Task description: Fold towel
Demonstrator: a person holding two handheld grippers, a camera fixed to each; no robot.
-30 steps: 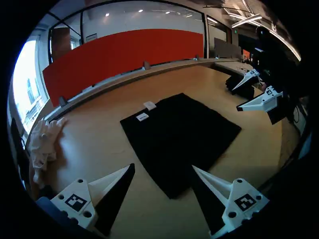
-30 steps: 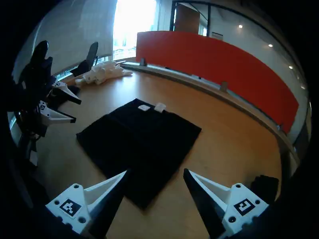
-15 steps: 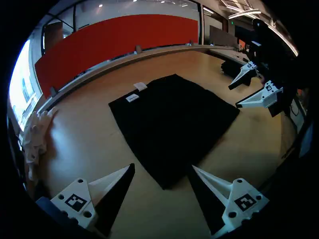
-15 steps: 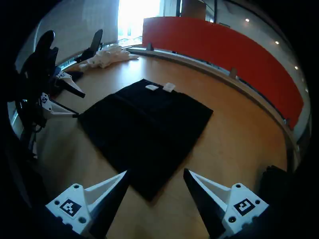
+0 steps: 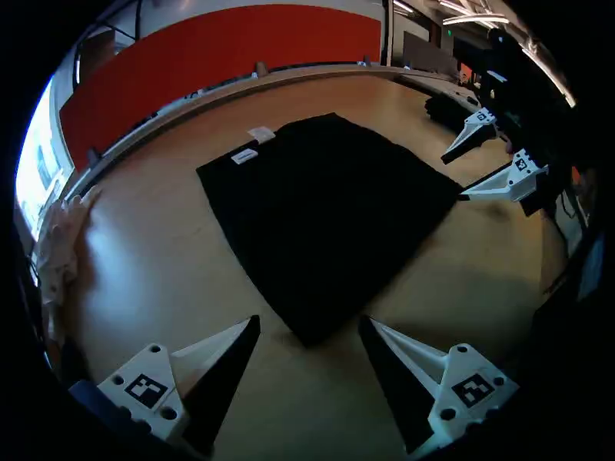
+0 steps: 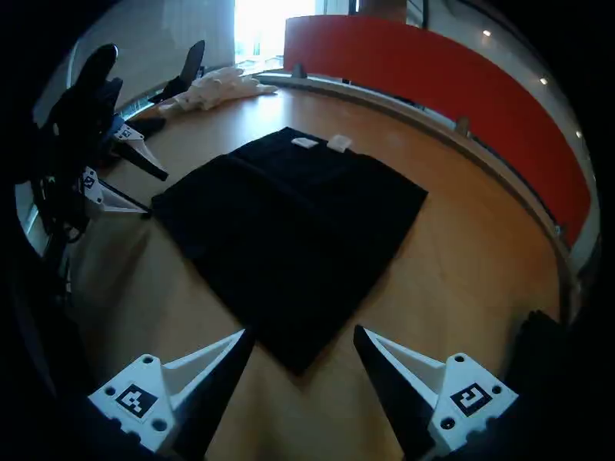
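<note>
A black towel point(image 5: 327, 211) lies flat on the wooden table, with two white tags point(image 5: 244, 156) at its far edge. In the left gripper view, my left gripper point(image 5: 307, 349) is open, and the towel's near corner lies just ahead of its fingertips. My right gripper point(image 5: 480, 165) stands open at the towel's right corner. In the right gripper view, the same towel point(image 6: 288, 230) lies ahead, and my right gripper point(image 6: 301, 355) is open with a towel corner between and just ahead of its tips. The left gripper point(image 6: 127, 180) is at the towel's left corner.
A heap of white cloth point(image 6: 219, 83) lies on the table's far left end, also seen as white cloth point(image 5: 58, 246). A red partition point(image 5: 223, 58) runs along the table's back edge. A dark pile point(image 6: 546, 338) sits at the right. A chair point(image 6: 188, 65) stands beyond.
Both grippers have come lower and closer to the towel's corners, so the towel looks larger and nearer. Both stay open.
</note>
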